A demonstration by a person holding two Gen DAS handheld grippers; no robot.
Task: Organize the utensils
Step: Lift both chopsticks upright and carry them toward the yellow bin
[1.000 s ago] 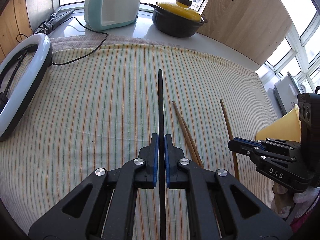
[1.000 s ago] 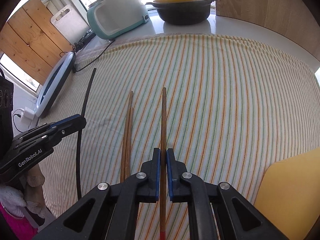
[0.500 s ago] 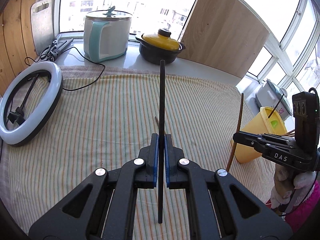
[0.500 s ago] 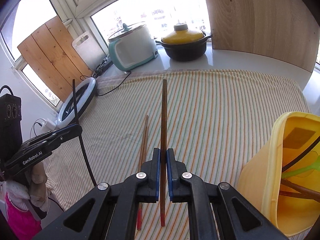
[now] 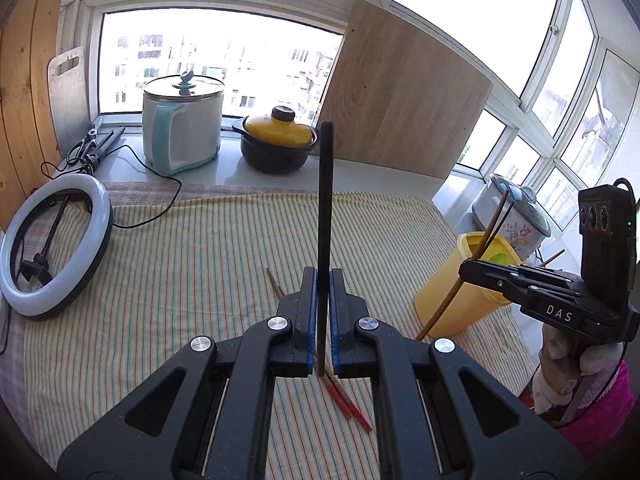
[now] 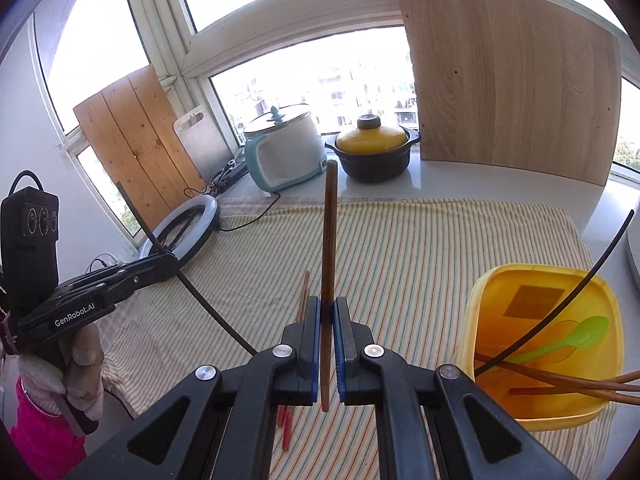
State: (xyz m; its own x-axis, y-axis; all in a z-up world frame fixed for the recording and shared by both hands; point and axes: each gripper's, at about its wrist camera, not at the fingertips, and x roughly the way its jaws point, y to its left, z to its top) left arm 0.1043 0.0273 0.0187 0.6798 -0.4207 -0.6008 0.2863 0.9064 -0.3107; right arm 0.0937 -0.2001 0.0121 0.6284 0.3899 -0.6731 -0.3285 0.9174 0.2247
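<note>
right gripper jaws clamping brown chopstick, yellow container holding utensils

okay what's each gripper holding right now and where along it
Left gripper pinches a black chopstick near its lower end. Right gripper pinches a brown chopstick near its lower end.

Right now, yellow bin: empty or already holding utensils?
Already holding utensils. The right wrist view shows the yellow bin with a green spoon, brown chopsticks and a black chopstick leaning out over its rim.
</note>
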